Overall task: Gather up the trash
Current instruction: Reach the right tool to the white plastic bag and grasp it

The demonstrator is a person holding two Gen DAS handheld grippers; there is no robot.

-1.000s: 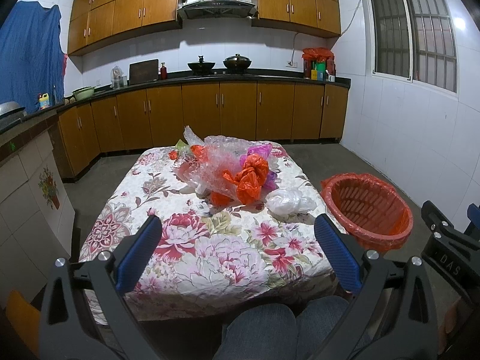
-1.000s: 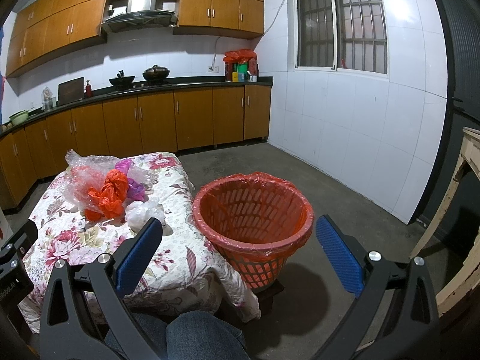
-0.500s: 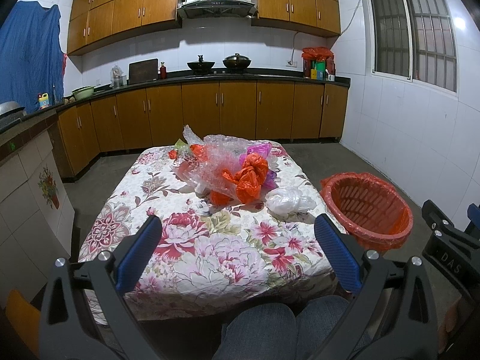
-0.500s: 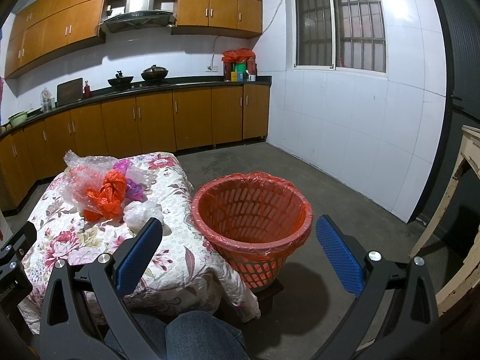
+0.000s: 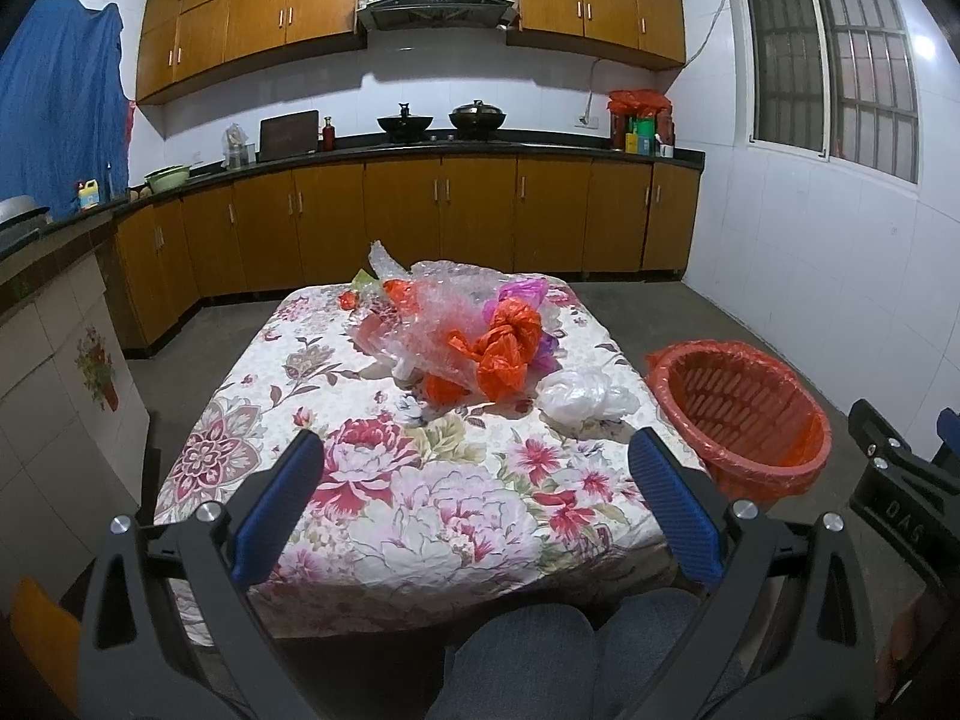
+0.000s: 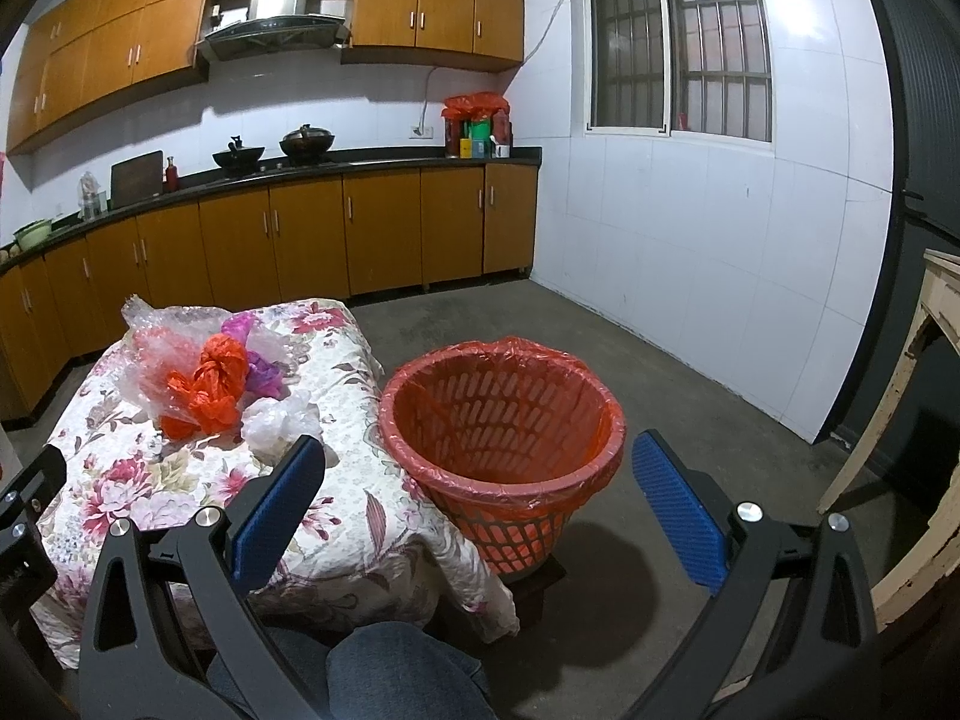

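A heap of plastic trash lies on the flowered tablecloth (image 5: 384, 480): clear bubble wrap (image 5: 432, 312), a knotted orange bag (image 5: 501, 348) (image 6: 207, 381), a purple bag (image 5: 525, 294) (image 6: 261, 375) and a crumpled white bag (image 5: 579, 396) (image 6: 279, 417). An orange basket (image 5: 744, 414) (image 6: 501, 420) lined with a red bag stands right of the table. My left gripper (image 5: 477, 462) hovers open over the table's near end, short of the heap. My right gripper (image 6: 477, 468) is open, empty, in front of the basket.
A person's knees in jeans (image 5: 570, 654) sit at the table's near edge. Wooden cabinets (image 5: 420, 216) and a dark counter with pots run along the back wall. A tiled ledge (image 5: 54, 360) is on the left, a pale wooden frame (image 6: 918, 408) on the right.
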